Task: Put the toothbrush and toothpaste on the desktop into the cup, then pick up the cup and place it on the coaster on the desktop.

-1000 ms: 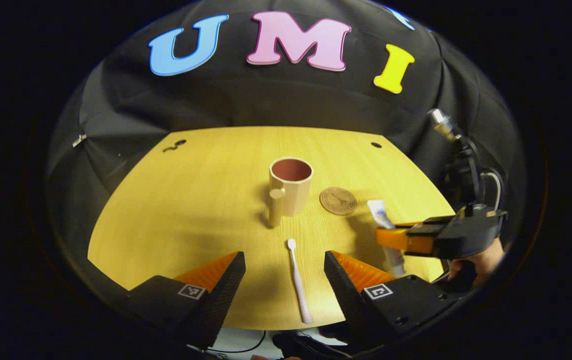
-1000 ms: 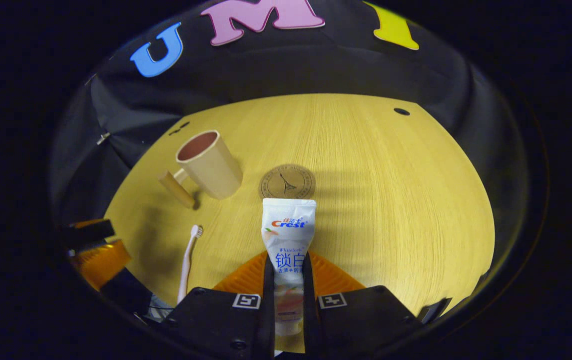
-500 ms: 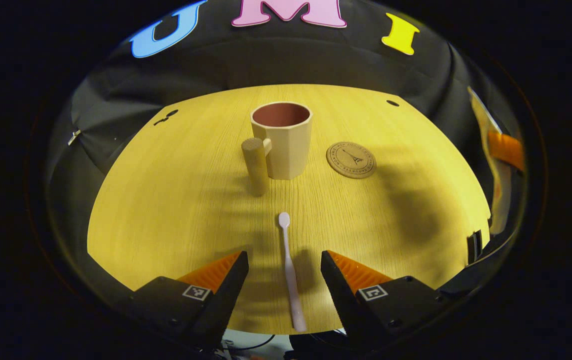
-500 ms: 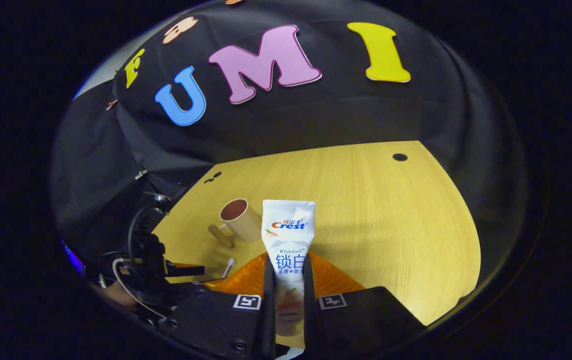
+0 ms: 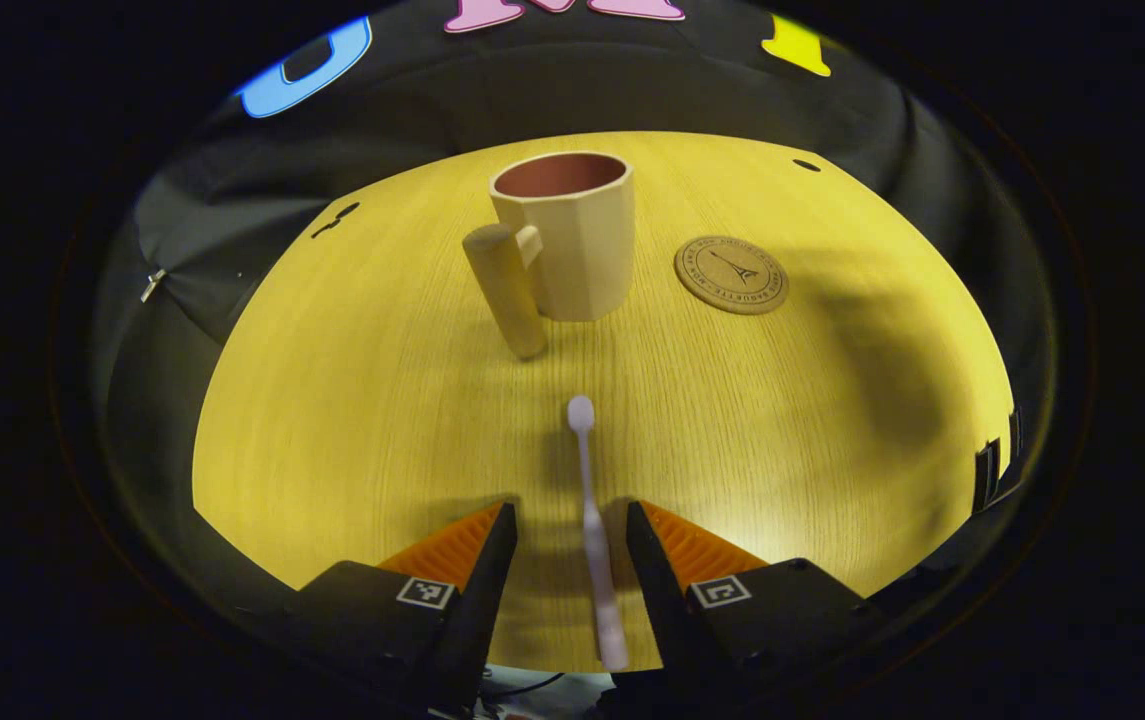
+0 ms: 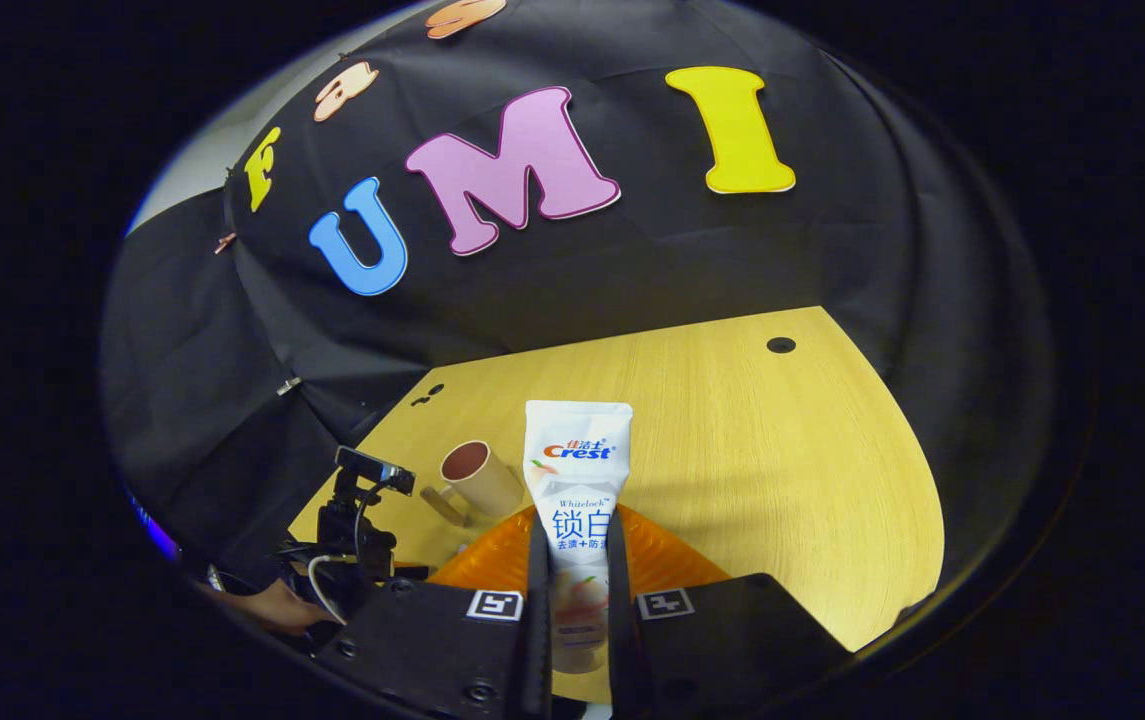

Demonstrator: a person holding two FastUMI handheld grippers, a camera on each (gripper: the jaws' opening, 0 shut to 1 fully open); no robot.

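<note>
1. Nearest to us in the left gripper view, our left gripper (image 5: 562,560) is low over the desktop (image 5: 352,400) with its jaws partly open. The toothbrush (image 5: 592,530) lies flat on the wood in the gap, and neither finger seems to touch it yet.
2. The relation that matters: the toothbrush's long axis runs almost straight ahead along the fingers, bristle head away from us, handle end back under the gripper. Our jaws therefore straddle the handle across its thin width, so we judge a plain squeeze should catch it.
3. In the right gripper view, our right gripper (image 6: 572,600) is raised well above the desktop and clamped on the toothpaste tube (image 6: 577,480). Both fingers press its lower body, and its flat crimped end points forward.
4. Farther out, the beige cup (image 5: 567,235) stands upright beyond the brush head, its cylindrical handle turned towards us and to the left.
5. The round cork coaster (image 5: 731,274) lies to the right of the cup, apart from it and bare.
6. We judge the left gripper nearer the cup. Neither item is in the cup yet, so both drops and the cup's move remain.
</note>
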